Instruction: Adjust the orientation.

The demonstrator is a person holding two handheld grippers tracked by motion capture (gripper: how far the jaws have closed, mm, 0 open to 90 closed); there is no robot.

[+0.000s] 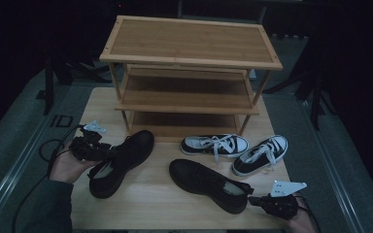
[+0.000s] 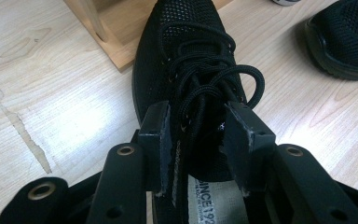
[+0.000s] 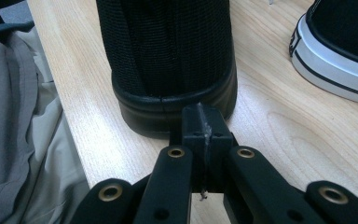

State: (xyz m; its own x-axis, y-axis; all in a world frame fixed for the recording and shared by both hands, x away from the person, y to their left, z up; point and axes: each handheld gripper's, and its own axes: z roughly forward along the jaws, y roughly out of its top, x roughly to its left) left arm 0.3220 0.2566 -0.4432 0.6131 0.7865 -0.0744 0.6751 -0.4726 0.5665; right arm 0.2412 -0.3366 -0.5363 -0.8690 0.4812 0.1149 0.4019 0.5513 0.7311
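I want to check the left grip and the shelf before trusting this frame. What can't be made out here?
- Left gripper view: the fingers cover the black shoe collar, so contact is unclear.
- High view: shoe rack lowest shelf sits in shadow.
- Right gripper view: second black shoe is cut off at the top edge.

Left tongs [image 2: 198,140] gripping, right tongs [image 3: 204,126] closed empty
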